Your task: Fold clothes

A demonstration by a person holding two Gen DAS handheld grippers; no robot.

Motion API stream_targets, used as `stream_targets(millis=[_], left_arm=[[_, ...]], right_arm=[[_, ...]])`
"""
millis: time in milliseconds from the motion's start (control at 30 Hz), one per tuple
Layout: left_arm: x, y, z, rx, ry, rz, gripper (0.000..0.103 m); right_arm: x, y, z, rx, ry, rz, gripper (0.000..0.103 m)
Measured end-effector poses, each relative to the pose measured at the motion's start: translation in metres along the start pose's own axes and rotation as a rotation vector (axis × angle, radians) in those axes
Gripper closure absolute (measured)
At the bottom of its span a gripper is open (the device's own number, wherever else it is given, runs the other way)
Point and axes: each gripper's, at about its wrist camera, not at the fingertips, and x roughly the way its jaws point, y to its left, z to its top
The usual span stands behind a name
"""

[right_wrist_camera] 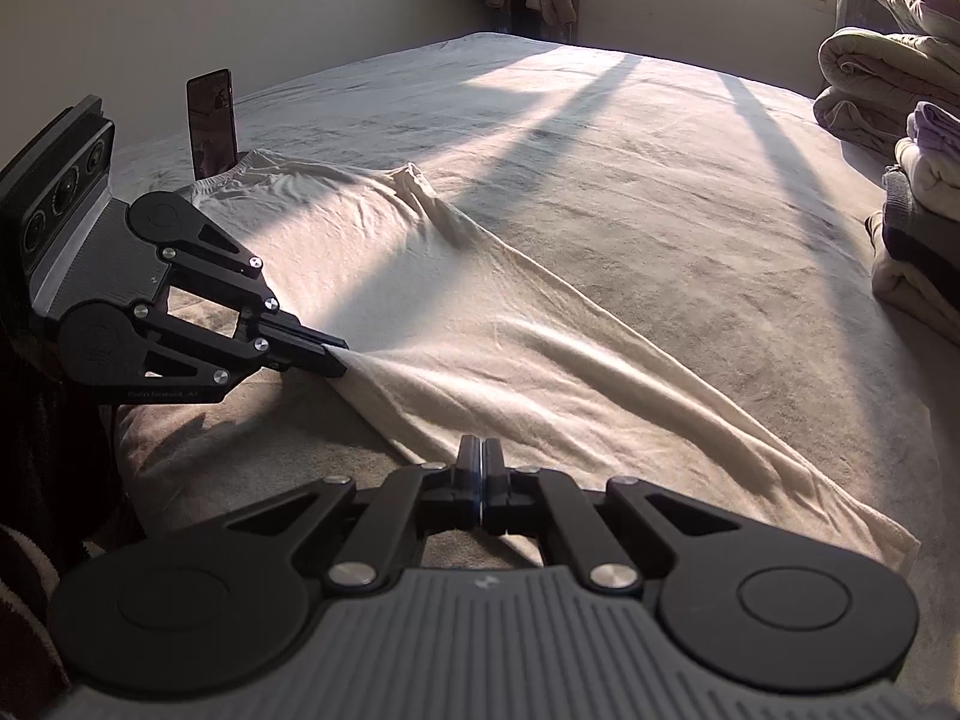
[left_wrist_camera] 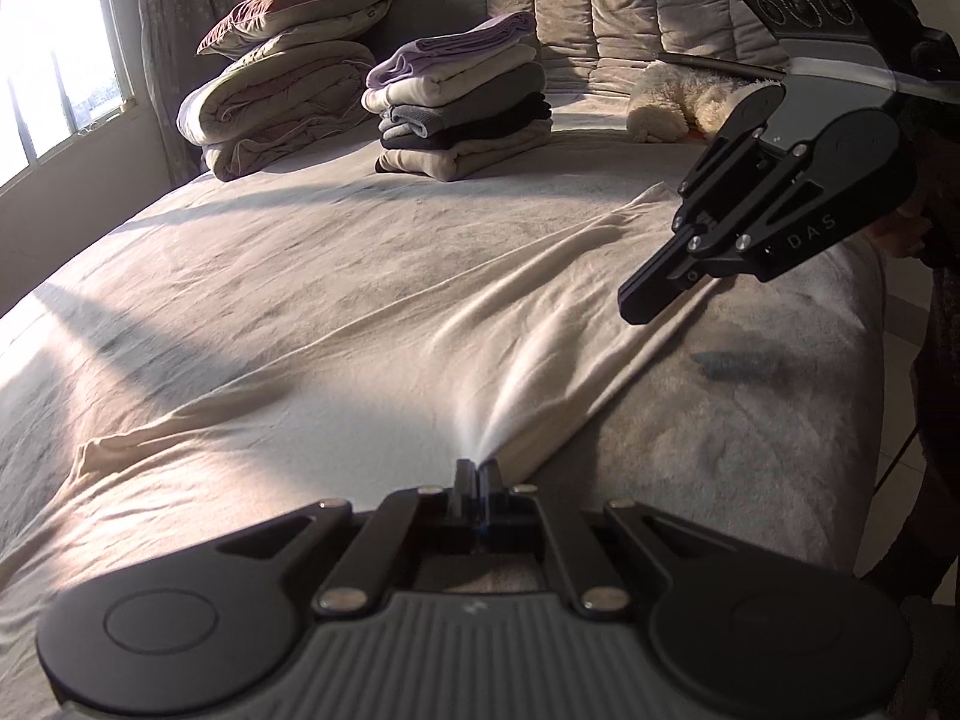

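You are pinching the near edge of the cream garment (left_wrist_camera: 384, 324), lying spread on the bed (right_wrist_camera: 660, 192), with the left gripper (left_wrist_camera: 478, 468) and right gripper (right_wrist_camera: 482, 450) both clenched on it, so keep it taut and level when lifting.

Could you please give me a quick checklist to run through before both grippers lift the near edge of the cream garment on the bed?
1. Left gripper shut on the cream cotton garment: ok.
2. Right gripper shut on the garment's edge: ok.
3. Garment lying flat: not ok, wrinkled.
4. Stack of folded clothes clear of the garment: ok.
5. Upright dark phone clear of the garment: cannot tell.
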Motion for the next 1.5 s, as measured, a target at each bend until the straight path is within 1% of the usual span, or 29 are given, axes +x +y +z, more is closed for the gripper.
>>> stream_targets(millis=[67,100,167,200,300,367,400,433,467,500,533,567,600,667,700,767,833,900,967,1000,1133,1200,1267,1333,1400,1500], left_arm=[[-0.001,0.001,-0.001,-0.015,0.005,-0.014,0.103],[0.0,0.002,-0.002,-0.024,0.008,-0.018,0.103],[0.002,0.003,-0.003,-0.045,0.017,-0.024,0.103],[0.003,0.004,-0.004,-0.054,0.022,-0.026,0.103],[0.004,0.005,-0.002,-0.074,0.026,-0.034,0.102],[0.003,0.009,0.0,-0.099,0.027,-0.05,0.098],[0.002,0.012,0.001,-0.117,0.026,-0.07,0.092],[0.001,0.016,0.003,-0.141,0.023,-0.098,0.089],[-0.001,0.019,0.004,-0.163,0.016,-0.114,0.08],[-0.004,0.024,0.006,-0.193,-0.003,-0.112,0.075],[-0.007,0.029,0.008,-0.222,-0.023,-0.11,0.075],[-0.011,0.033,0.011,-0.25,-0.043,-0.104,0.075],[-0.014,0.038,0.013,-0.274,-0.065,-0.074,0.075],[-0.022,0.053,0.021,-0.335,-0.127,0.009,0.075],[-0.023,0.061,0.024,-0.361,-0.141,0.044,0.075],[-0.022,0.081,0.029,-0.414,-0.145,0.107,0.075],[-0.013,0.099,0.029,-0.449,-0.133,0.144,0.075],[-0.004,0.117,0.028,-0.485,-0.122,0.181,0.075],[0.007,0.135,0.023,-0.528,-0.106,0.206,0.075],[0.013,0.144,0.019,-0.553,-0.097,0.212,0.076],[0.032,0.171,0.002,-0.691,-0.071,0.194,0.077],[0.036,0.18,-0.004,-0.754,-0.076,0.174,0.077],[0.037,0.188,-0.01,-0.807,-0.094,0.151,0.077],[0.04,0.195,-0.014,-0.849,-0.093,0.133,0.077],[0.043,0.201,-0.018,-0.892,-0.088,0.114,0.076],[0.045,0.21,-0.023,-0.972,-0.095,0.089,0.076]], right_arm=[[0.001,0.001,0.001,0.004,0.003,-0.013,0.1],[0.002,0.001,0.001,0.003,0.008,-0.017,0.097],[0.004,0.001,0.002,0.005,0.016,-0.022,0.096],[0.005,0.001,0.003,0.008,0.019,-0.025,0.092],[0.009,0.0,0.006,0.023,0.03,-0.045,0.09],[0.009,-0.001,0.011,0.043,0.03,-0.057,0.09],[0.009,-0.002,0.014,0.052,0.028,-0.063,0.089],[0.009,-0.002,0.018,0.062,0.021,-0.068,0.088],[0.008,-0.003,0.021,0.073,0.012,-0.075,0.083],[0.008,-0.003,0.025,0.083,0.004,-0.083,0.068],[0.007,-0.004,0.029,0.089,-0.01,-0.087,0.059],[0.007,-0.004,0.033,0.094,-0.02,-0.092,0.053],[0.008,-0.004,0.037,0.094,-0.026,-0.09,0.053],[0.008,-0.005,0.046,0.094,-0.043,-0.081,0.053],[0.009,-0.006,0.049,0.096,-0.049,-0.08,0.053],[0.015,-0.01,0.057,0.113,-0.059,-0.075,0.053],[0.023,-0.016,0.063,0.146,-0.051,-0.062,0.053],[0.034,-0.022,0.071,0.179,-0.014,-0.069,0.053],[0.043,-0.024,0.082,0.172,0.026,-0.103,0.053],[0.047,-0.024,0.087,0.157,0.03,-0.104,0.053],[0.063,-0.03,0.093,0.107,0.03,-0.099,0.053],[0.069,-0.036,0.087,0.128,0.01,-0.076,0.064],[0.076,-0.041,0.082,0.142,0.005,-0.048,0.067],[0.082,-0.039,0.083,0.098,0.028,-0.036,0.067],[0.084,-0.036,0.085,0.053,0.027,-0.025,0.067],[0.087,-0.038,0.085,0.04,0.026,0.018,0.067]])
